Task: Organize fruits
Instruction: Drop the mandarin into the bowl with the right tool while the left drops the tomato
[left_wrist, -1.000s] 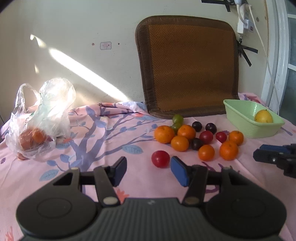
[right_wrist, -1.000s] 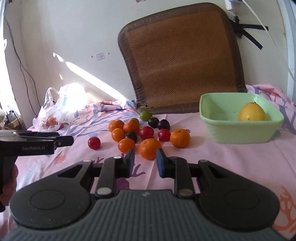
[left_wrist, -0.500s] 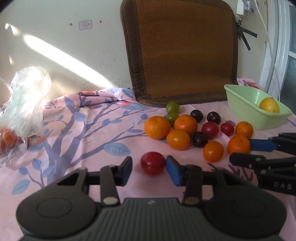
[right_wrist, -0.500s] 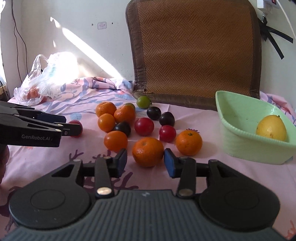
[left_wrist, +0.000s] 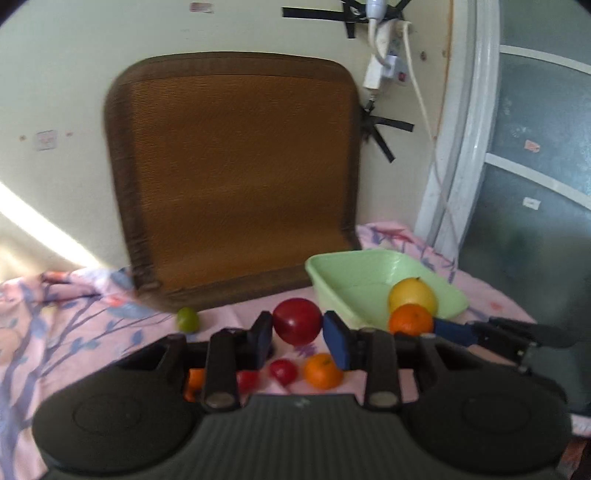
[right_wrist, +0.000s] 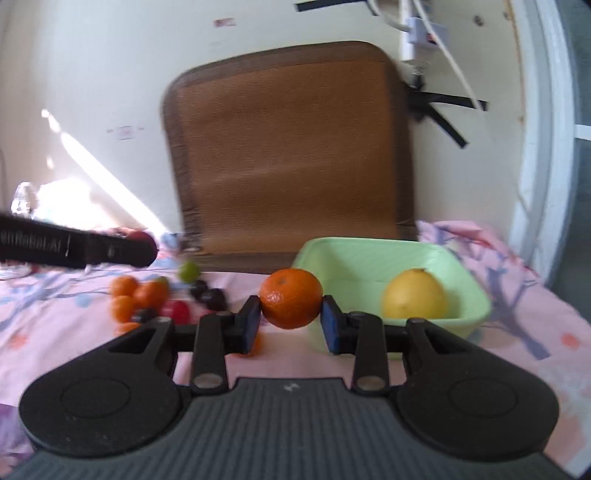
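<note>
My left gripper is shut on a red plum and holds it above the table, left of the green basin. My right gripper is shut on an orange mandarin, lifted just left of the green basin. The basin holds a yellow lemon. The mandarin also shows in the left wrist view, in front of the lemon. More mandarins, dark plums and a green lime lie on the cloth to the left.
A brown woven mat leans on the wall behind the fruit. A clear plastic bag sits far left. A pink floral cloth covers the table. A window frame and cables stand at the right.
Both grippers closed on their fruit, the left on the red plum and the right on the mandarin, and lifted them off the cloth toward the green basin.
</note>
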